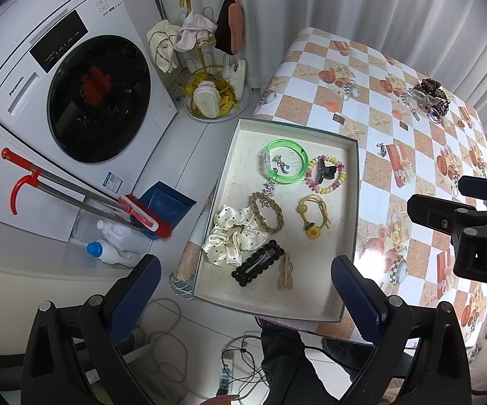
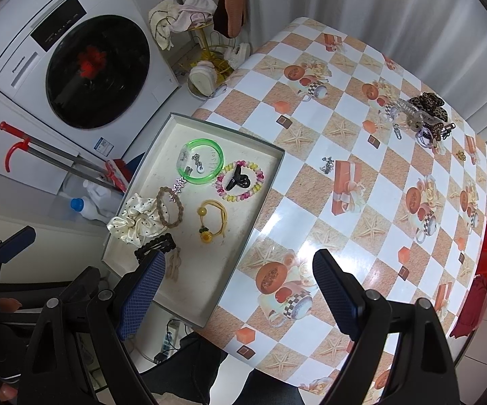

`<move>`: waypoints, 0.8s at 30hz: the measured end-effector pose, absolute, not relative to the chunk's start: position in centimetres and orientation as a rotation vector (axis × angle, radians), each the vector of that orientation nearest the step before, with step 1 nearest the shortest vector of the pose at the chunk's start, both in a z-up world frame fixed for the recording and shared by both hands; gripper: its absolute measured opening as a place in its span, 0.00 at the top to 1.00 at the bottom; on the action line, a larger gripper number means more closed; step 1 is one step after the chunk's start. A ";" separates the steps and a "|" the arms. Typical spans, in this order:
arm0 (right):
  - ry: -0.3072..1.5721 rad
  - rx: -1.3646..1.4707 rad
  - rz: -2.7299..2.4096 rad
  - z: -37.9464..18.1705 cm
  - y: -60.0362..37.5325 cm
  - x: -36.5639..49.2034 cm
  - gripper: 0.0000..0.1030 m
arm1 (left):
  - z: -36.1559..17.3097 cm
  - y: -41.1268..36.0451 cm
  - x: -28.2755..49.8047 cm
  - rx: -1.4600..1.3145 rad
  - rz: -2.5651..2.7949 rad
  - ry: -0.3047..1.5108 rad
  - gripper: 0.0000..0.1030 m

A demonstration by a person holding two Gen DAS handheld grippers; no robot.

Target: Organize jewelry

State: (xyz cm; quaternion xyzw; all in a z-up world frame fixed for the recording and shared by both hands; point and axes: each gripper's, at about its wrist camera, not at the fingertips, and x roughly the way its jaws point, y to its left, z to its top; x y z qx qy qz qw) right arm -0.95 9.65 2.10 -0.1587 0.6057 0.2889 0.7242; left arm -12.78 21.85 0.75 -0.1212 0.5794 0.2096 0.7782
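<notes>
A shallow white tray sits at the table's left edge. It holds a green bangle, a bead bracelet around a black claw clip, a yellow hair tie, a braided tie, a cream dotted scrunchie and a black snap clip. A pile of loose jewelry lies at the table's far right, and a small silver piece lies mid-table. My left gripper is open above the tray's near end. My right gripper is open and empty over the tray's near right corner.
The table wears a checked orange and white cloth. A washing machine stands at the left, with a broom and dustpan, bottles and a gold rack of slippers on the floor. Cables lie below.
</notes>
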 end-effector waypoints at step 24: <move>1.336 -0.349 0.639 2.1 9.6 -1.1 0.12 | 0.8 21.8 -12.9 -0.261 0.454 1.254 0.00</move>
